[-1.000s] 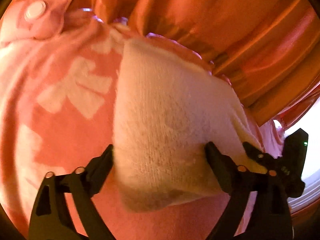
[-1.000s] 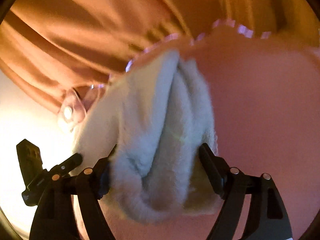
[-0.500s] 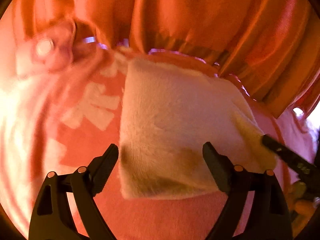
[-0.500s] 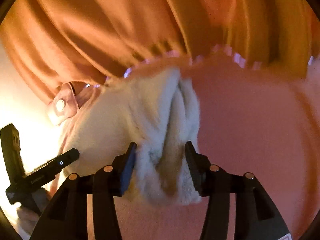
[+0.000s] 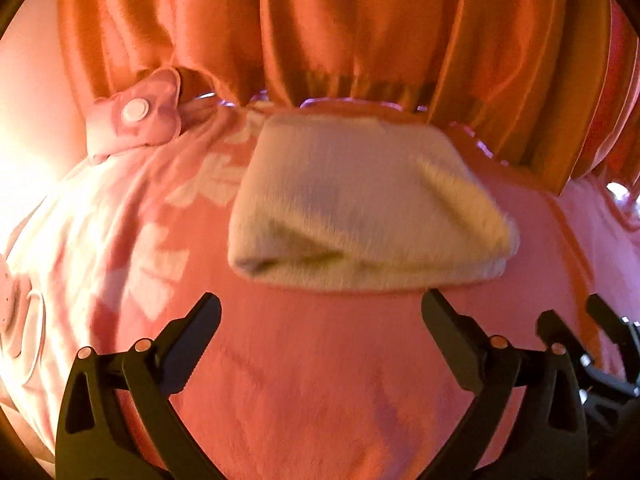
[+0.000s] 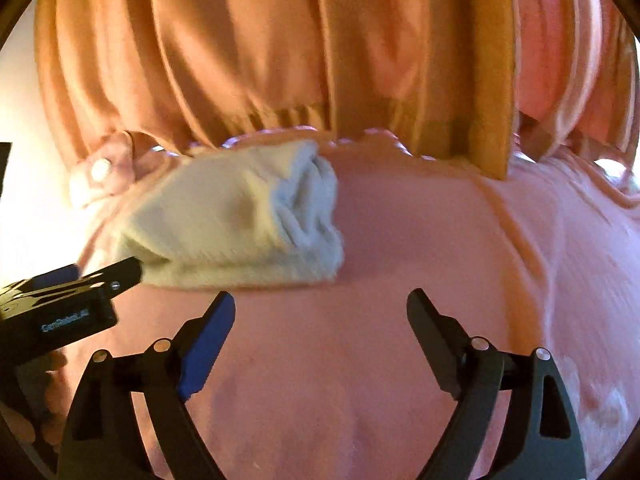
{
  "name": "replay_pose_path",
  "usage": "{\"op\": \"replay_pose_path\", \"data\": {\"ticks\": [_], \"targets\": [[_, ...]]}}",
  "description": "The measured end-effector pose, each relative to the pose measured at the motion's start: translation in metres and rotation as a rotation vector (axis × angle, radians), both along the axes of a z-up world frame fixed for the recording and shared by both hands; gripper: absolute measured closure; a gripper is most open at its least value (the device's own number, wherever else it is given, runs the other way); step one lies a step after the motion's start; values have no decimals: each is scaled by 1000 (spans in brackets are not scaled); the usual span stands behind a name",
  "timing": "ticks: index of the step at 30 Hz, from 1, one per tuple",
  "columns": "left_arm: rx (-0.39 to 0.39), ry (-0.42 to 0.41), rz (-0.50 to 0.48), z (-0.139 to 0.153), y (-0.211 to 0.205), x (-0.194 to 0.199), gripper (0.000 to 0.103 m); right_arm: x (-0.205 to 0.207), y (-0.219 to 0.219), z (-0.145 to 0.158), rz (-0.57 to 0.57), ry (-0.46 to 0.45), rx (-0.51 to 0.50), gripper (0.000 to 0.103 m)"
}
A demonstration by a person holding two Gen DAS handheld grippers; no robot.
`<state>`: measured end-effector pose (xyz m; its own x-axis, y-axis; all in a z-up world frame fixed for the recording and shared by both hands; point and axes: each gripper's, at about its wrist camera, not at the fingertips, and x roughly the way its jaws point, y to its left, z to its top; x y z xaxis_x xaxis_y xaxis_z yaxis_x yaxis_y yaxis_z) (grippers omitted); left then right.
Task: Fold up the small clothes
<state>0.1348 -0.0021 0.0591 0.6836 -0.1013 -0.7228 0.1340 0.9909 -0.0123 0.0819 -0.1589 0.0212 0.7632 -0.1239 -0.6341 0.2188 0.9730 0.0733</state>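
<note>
Left wrist view: the left gripper is spread apart and holds nothing. The folded cream garment lies on the pink cloth, just beyond the fingertips and dead ahead, long axis running left to right.

Right wrist view: the right gripper is likewise apart and empty. The folded cream garment lies ahead and left of its centreline, near the orange curtain. The left gripper appears better aligned.
</note>
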Motion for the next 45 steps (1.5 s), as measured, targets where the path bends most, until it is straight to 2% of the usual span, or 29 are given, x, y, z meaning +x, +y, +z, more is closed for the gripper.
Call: {"op": "replay_pose_path", "data": {"ticks": [6,8,12,28,33,39,45], "targets": [[63,37,27,-36,2,-5,5,8,3,-15,-5,44,32,17],[55,49,30,-40,2,-4,5,11,7,-20,-6,64,38,17],[27,23,39,-37,4,-6,5,11,15,-24,-1,74,13,17],[95,27,113,-45,6,2,5,21,34,-32,-2,94,-86,17],[80,33,121,-46,7,2,5,20,34,-32,-9,82,-94,17],[116,19,127,-47,3,0,5,18,39,-30,-35,69,-130,17],[95,51,117,-50,6,0,5,16,38,-30,-32,69,-122,17]]}}
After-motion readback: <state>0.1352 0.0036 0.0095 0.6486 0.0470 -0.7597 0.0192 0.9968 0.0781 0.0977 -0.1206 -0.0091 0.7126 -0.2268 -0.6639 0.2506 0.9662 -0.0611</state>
